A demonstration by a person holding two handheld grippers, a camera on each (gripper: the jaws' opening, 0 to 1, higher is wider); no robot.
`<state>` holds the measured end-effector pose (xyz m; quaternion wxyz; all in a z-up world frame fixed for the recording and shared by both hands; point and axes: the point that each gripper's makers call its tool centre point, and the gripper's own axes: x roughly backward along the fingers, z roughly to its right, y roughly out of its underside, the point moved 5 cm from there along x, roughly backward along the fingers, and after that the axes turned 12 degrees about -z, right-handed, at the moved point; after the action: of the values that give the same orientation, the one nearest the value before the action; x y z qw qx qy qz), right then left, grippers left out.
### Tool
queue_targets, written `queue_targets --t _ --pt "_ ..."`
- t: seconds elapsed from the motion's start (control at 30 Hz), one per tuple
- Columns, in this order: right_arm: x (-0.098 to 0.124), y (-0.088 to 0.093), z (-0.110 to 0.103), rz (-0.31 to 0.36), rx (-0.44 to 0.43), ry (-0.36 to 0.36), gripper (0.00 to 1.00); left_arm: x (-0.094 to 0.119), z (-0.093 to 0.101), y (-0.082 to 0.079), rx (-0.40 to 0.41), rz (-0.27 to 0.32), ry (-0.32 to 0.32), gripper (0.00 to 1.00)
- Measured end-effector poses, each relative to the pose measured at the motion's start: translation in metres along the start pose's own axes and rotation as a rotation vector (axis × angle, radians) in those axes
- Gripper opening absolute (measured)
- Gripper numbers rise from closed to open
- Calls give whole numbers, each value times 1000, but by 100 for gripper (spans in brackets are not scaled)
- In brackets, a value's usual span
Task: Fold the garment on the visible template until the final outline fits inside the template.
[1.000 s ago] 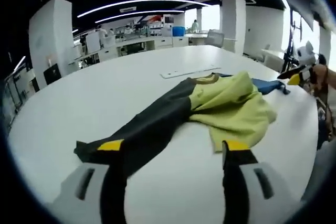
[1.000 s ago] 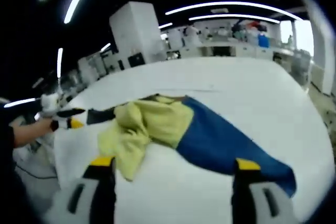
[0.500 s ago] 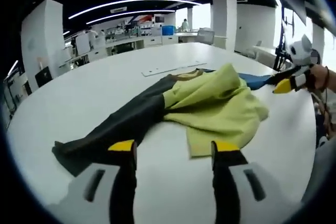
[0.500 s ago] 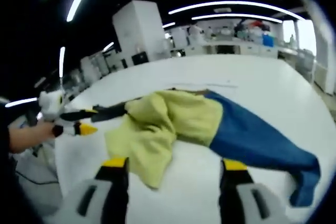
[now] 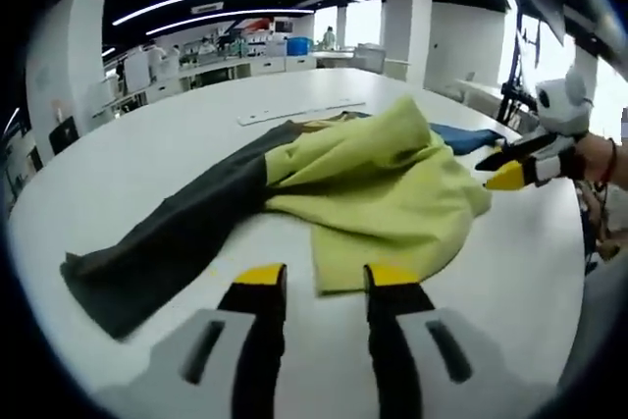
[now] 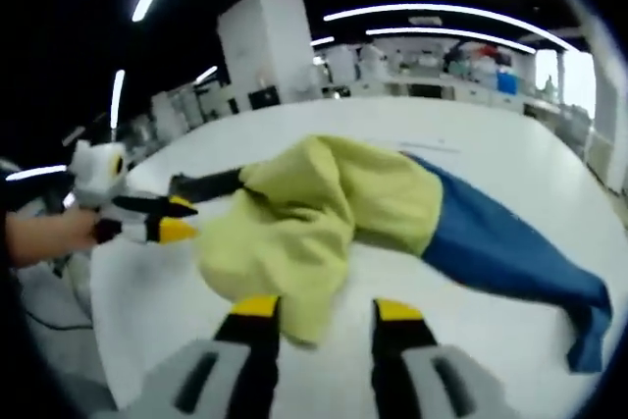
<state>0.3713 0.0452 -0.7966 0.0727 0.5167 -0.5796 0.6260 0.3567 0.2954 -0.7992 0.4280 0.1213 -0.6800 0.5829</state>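
The garment lies crumpled on the white table [image 5: 118,174]: a yellow-green body [image 5: 383,183], a dark grey sleeve [image 5: 167,242] stretched to the left, and a blue sleeve [image 5: 461,136] behind. My left gripper [image 5: 326,277] is open with its jaws drawn partway in, and the yellow hem lies right at the gap. My right gripper [image 6: 326,309] is likewise open and narrowed, with the yellow body's [image 6: 294,233] front edge between its tips. The blue sleeve [image 6: 510,252] trails right. Each gripper also appears in the other view, hand-held: right gripper [image 5: 515,172], left gripper [image 6: 147,225].
A thin pale strip [image 5: 299,113] lies flat on the table beyond the garment. The table edge [image 6: 93,291] curves close at the left of the right gripper view. Desks, pillars and equipment stand far behind.
Both grippers have come closer to the yellow hem, which now looms larger. Both pairs of jaws have narrowed from wide open to about half that gap.
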Motion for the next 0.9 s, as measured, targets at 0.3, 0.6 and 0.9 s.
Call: queue_targets --t 0.3,0.6,0.9 --pt "-7 7 -4 -15 -26 -11 10 -8 2 2 -2 -28 7 19" --pt "-8 9 -7 -11 -35 -17 0 -11 1 1 20 -43 7 6" --pt "11 -3 -28 8 -21 -106 0 -7 5 4 -43 -68 -24 1"
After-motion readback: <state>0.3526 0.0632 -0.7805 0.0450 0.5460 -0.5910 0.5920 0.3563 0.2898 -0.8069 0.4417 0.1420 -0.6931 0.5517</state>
